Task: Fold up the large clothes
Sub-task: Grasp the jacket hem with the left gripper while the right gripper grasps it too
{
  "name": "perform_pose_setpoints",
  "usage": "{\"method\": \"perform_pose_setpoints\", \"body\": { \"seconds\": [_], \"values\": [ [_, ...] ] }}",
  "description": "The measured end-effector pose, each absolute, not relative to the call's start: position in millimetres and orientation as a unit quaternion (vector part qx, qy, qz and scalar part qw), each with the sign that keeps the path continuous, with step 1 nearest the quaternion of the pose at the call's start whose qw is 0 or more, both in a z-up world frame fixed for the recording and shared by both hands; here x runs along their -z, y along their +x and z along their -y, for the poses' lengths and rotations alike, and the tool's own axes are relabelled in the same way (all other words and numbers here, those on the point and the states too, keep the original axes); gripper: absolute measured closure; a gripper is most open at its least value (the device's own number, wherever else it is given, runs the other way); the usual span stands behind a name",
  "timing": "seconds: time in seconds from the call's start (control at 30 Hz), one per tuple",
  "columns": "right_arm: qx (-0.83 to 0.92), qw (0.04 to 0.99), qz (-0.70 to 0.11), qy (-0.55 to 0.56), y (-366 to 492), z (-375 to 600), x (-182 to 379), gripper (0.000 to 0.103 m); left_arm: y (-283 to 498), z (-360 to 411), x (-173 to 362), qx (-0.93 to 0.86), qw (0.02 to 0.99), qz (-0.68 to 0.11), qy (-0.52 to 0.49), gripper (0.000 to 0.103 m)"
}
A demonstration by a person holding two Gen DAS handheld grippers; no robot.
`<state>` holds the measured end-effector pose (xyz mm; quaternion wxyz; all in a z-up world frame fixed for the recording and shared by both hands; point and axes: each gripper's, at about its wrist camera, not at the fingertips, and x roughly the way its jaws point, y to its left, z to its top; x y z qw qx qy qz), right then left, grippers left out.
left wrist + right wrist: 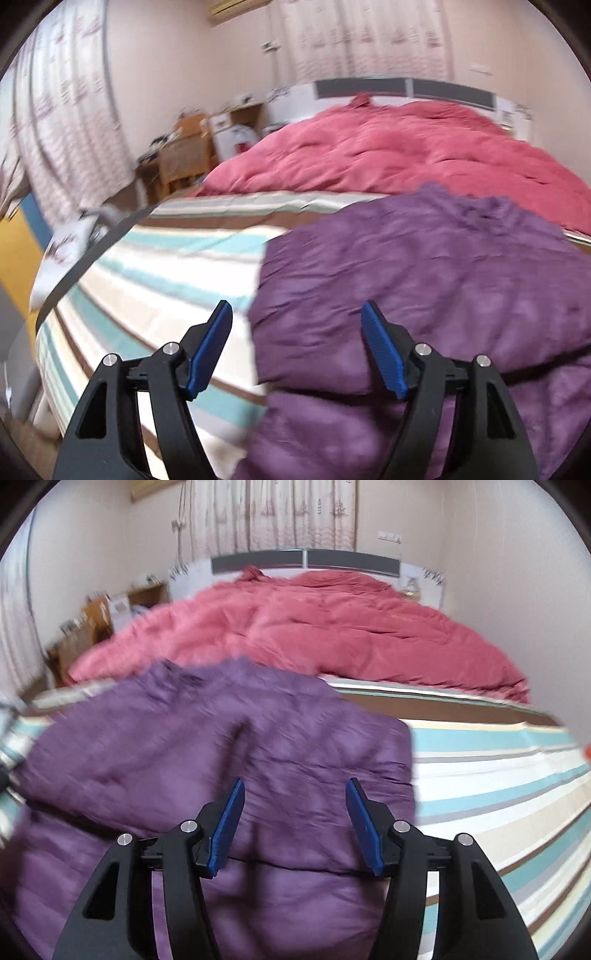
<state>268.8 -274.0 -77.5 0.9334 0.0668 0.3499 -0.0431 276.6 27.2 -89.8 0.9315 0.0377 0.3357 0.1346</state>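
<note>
A purple padded jacket (443, 280) lies folded over on the striped bed sheet (155, 273), filling the right half of the left wrist view. My left gripper (297, 314) hovers over the jacket's left edge, its blue pads wide apart with nothing between them. In the right wrist view the same jacket (207, 746) fills the left and centre. My right gripper (295, 792) hangs above the jacket's right part, open, with nothing held between its pads.
A crumpled pink-red duvet (388, 155) covers the far half of the bed, up to the headboard (306, 559). A wooden desk and chair (184, 155) stand past the bed's left side. Bare striped sheet (498, 775) lies right of the jacket.
</note>
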Motion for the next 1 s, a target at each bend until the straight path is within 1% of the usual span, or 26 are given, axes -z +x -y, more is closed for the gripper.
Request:
{"method": "perform_pose_setpoints", "body": {
  "seconds": [0.1, 0.13, 0.17, 0.23, 0.27, 0.33, 0.4, 0.47, 0.53, 0.6, 0.7, 0.77, 0.8, 0.83, 0.9, 0.97, 1.0],
  "values": [
    [-0.007, 0.914, -0.391, 0.111, 293.3, 260.8, 90.5, 0.046, 282.7, -35.7, 100.7, -0.128, 0.926, -0.355, 0.013, 0.031],
    [-0.019, 0.906, -0.405, 0.121, 300.7, 256.9, 96.4, 0.05, 284.8, -33.8, 102.9, -0.124, 0.925, -0.359, 0.013, 0.031],
    [-0.033, 0.9, -0.415, 0.129, 306.6, 253.2, 100.7, 0.058, 285.1, -28.0, 104.7, -0.119, 0.925, -0.36, 0.022, 0.031],
    [-0.032, 0.901, -0.413, 0.129, 312.1, 249.3, 99.1, 0.086, 284.3, -20.2, 105.5, -0.11, 0.927, -0.357, 0.035, 0.031],
    [-0.024, 0.907, -0.401, 0.131, 312.4, 250.9, 92.6, 0.091, 285.9, -15.3, 104.1, -0.107, 0.928, -0.353, 0.044, 0.031],
    [-0.002, 0.914, -0.381, 0.14, 312.2, 260.1, 81.3, 0.094, 289.1, -9.1, 98.4, -0.1, 0.931, -0.346, 0.053, 0.031],
    [0.016, 0.913, -0.385, 0.136, 315.5, 268.4, 81.7, 0.094, 292.6, -4.5, 91.0, -0.097, 0.936, -0.335, 0.053, 0.026],
    [0.025, 0.908, -0.398, 0.13, 317.8, 274.4, 91.4, 0.094, 298.2, 0.7, 88.2, -0.093, 0.938, -0.33, 0.054, 0.025],
    [0.024, 0.902, -0.413, 0.121, 319.0, 276.5, 107.2, 0.094, 309.3, 6.2, 94.8, -0.085, 0.932, -0.346, 0.063, 0.025],
    [0.021, 0.905, -0.41, 0.113, 315.3, 277.1, 110.6, 0.093, 317.7, 13.4, 107.2, -0.073, 0.923, -0.369, 0.078, 0.025],
    [0.021, 0.916, -0.387, 0.107, 299.5, 277.8, 91.9, 0.086, 321.0, 18.1, 114.4, -0.068, 0.915, -0.386, 0.095, 0.025],
    [0.021, 0.929, -0.354, 0.101, 289.1, 277.6, 73.7, 0.069, 316.4, 16.4, 107.3, -0.061, 0.918, -0.381, 0.088, 0.024],
    [0.024, 0.937, -0.337, 0.093, 286.1, 274.8, 64.7, 0.049, 314.3, 15.2, 103.6, -0.06, 0.919, -0.381, 0.085, 0.021],
    [0.021, 0.941, -0.327, 0.083, 287.1, 269.4, 58.7, 0.044, 311.9, 14.1, 98.9, -0.061, 0.92, -0.379, 0.082, 0.019],
    [0.011, 0.942, -0.329, 0.062, 298.7, 256.7, 53.0, 0.044, 307.0, 13.0, 84.0, -0.066, 0.929, -0.359, 0.065, 0.011],
    [0.0, 0.936, -0.349, 0.049, 317.6, 242.1, 57.8, 0.054, 310.7, 16.8, 74.1, -0.061, 0.933, -0.35, 0.053, 0.011],
    [-0.006, 0.932, -0.36, 0.047, 326.9, 236.5, 62.9, 0.062, 315.4, 21.8, 70.8, -0.057, 0.934, -0.349, 0.051, 0.011]
  ]
}}
